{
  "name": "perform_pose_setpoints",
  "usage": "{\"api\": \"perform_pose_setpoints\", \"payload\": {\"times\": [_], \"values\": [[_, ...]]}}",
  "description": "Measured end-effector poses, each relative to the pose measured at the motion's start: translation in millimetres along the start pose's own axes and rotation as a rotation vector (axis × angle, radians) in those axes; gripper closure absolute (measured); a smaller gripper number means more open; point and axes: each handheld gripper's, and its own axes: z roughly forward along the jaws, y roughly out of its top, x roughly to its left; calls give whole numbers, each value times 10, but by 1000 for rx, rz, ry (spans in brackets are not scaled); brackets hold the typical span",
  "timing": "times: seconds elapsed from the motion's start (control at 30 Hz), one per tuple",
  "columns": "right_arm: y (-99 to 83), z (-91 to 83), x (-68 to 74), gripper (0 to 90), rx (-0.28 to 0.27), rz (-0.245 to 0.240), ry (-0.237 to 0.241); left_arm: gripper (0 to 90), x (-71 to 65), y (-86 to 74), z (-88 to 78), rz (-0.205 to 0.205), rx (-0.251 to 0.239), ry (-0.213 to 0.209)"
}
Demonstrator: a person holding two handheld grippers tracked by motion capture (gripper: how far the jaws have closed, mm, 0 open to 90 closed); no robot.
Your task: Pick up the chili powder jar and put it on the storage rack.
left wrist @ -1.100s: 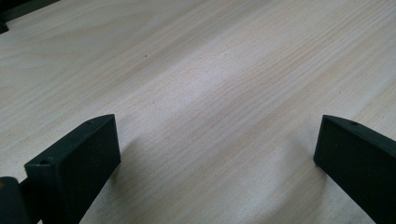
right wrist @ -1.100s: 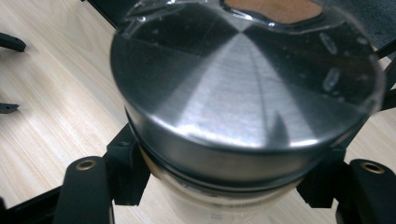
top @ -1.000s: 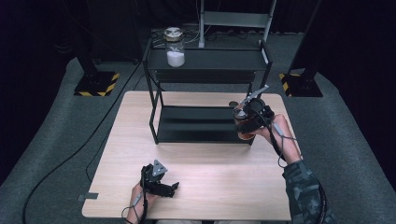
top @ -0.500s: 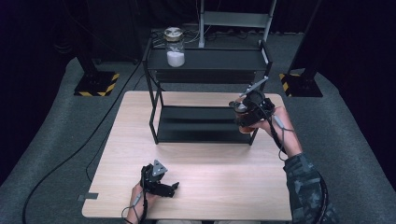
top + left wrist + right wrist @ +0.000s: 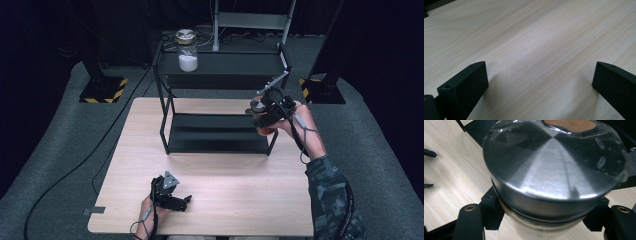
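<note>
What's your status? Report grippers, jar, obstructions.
Right gripper shut on metal-lidded jar, held above table by shelf rack. Left gripper open, resting on table. Second jar on top shelf, far left.

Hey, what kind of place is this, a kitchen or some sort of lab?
Most likely a lab or recording studio, not a kitchen: black curtains all round, hazard-striped stand bases on grey carpet, and one bare wooden table carrying a black metal shelf rack.

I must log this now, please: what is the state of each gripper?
Left gripper: open, jaws wide apart, nothing between them, low over the wooden table.
Right gripper: shut on a jar with a metal lid.
</note>
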Motion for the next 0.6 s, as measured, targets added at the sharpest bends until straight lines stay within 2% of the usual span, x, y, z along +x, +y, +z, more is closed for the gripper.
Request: {"api": "perform_pose_setpoints", "payload": {"times": [0.6], "values": [[283,-140,-31,307,24,-12,-30,0,0,1,0,1,0,0]]}}
